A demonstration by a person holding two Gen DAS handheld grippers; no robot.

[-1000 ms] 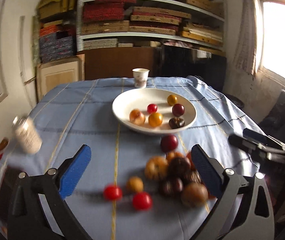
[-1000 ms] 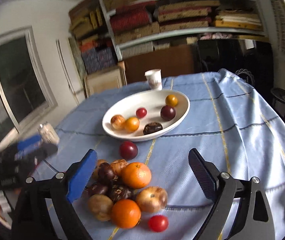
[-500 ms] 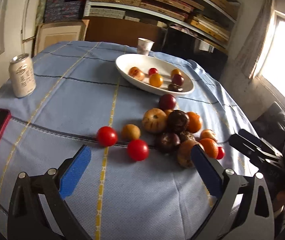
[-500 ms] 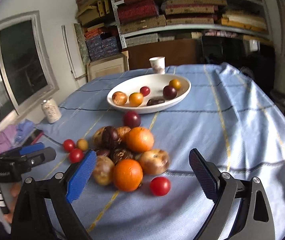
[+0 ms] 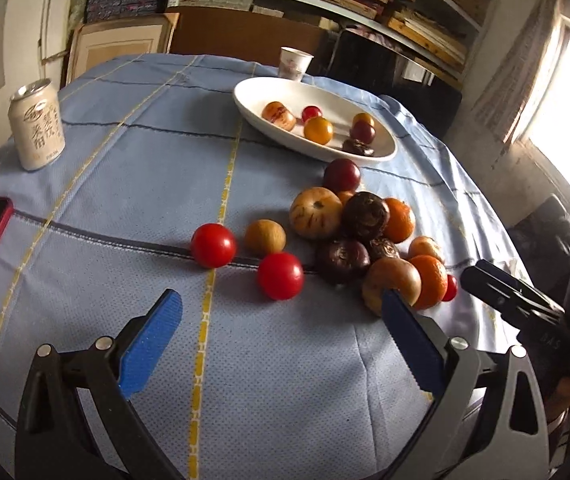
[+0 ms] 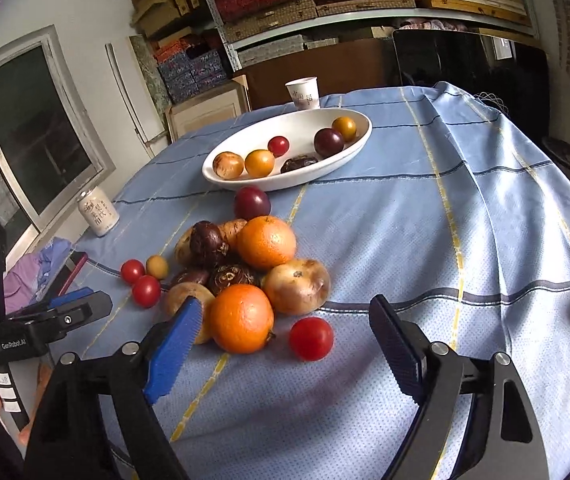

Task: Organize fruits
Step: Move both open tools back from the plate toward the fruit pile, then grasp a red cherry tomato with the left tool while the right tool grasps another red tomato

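Looking down both tools, I see the fruit pile [image 6: 245, 272] heaped on the blue cloth of the bench [image 6: 465, 220], just short of the white oval bowl [image 6: 349, 152], which already carries six small fruits. My right tool [image 6: 281, 330] has its jaws closing but nothing pressed between the pads; a small red tomato [image 6: 311, 338] and the near orange [image 6: 242, 318] lie on the cloth ahead of the gap, the orange close to the blue left pad. My left tool [image 5: 281, 320] stands with jaws apart and bare, low over the cloth, with a red tomato [image 5: 280, 276] just ahead of the gap and another red tomato [image 5: 213, 245] beside a small tan fruit [image 5: 265, 237]. A drink can [image 5: 37, 125] stands upright toward the left edge, and a paper cup [image 5: 295, 63] stands behind the bowl.
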